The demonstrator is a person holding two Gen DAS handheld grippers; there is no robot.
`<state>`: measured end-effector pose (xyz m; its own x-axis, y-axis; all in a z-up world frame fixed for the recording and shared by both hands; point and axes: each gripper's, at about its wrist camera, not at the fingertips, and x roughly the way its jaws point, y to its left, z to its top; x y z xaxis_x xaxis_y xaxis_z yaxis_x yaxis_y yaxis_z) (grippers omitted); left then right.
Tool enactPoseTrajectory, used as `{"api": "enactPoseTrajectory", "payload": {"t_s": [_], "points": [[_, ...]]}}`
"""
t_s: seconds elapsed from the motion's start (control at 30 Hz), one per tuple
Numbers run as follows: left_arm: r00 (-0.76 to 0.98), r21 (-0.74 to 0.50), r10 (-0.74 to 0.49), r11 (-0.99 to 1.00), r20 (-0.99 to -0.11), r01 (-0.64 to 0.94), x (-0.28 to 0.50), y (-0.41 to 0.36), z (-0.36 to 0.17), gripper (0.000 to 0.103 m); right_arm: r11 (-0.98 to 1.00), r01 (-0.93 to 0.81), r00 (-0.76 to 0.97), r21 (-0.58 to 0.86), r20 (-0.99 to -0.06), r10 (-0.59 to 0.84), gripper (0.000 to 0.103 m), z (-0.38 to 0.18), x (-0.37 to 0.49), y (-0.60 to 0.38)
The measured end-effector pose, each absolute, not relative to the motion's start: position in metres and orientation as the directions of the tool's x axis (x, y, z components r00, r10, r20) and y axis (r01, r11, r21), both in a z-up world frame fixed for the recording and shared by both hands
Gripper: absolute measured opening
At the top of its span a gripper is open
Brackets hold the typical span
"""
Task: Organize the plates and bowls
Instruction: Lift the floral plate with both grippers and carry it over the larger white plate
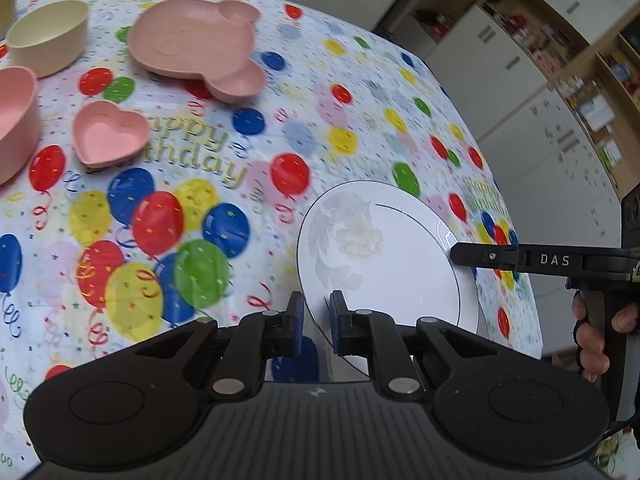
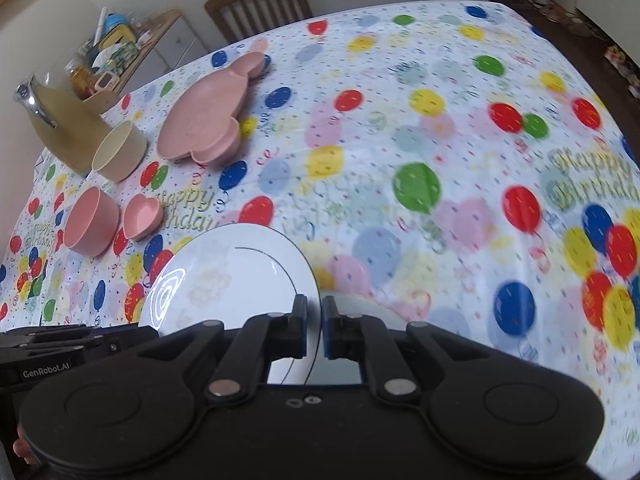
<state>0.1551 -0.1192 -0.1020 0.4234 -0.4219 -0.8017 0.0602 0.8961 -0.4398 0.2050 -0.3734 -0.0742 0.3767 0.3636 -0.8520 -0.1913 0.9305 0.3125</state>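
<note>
Above the balloon-print tablecloth (image 1: 240, 200), both grippers pinch one white plate (image 1: 384, 248).
Left gripper (image 1: 316, 312) clamps its near rim, right gripper (image 2: 314, 316) the opposite edge; the plate is glossy, with a faint grey flower and thin dark rim line. Only the right view shows a jug (image 2: 56, 120) beside the cream bowl (image 2: 120, 150).

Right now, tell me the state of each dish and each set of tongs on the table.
White floral china plate: lifted, gripped at two rim spots.
Left tongs: shut on plate.
Right tongs: shut on plate.
Pink mouse-shaped plate: empty, flat.
Pink heart dish: empty, upright.
Cream bowl: empty, upright.
Pink bowl: upright.
</note>
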Motion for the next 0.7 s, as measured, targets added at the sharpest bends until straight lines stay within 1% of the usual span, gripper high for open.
{"api": "enactPoseTrajectory", "payload": {"t_s": [0.37,0.53,0.7], "points": [[0.329,-0.416,-0.461,0.887,-0.824,0.202,0.144,-0.161,-0.113,0.012,0.948,-0.055,0.4,0.313,-0.863,0.308,0.006,-0.09,0.154,-0.417],[0.283,-0.39,-0.455,0.884,-0.845,0.256,0.141,-0.178,-0.125,0.012,0.948,-0.018,0.393,0.318,-0.87,0.299,0.006,-0.102,0.141,-0.432],[0.261,-0.368,-0.436,0.89,-0.861,0.269,0.142,-0.186,-0.134,0.012,0.947,0.005,0.381,0.32,-0.877,0.294,0.006,-0.113,0.135,-0.438]]}}
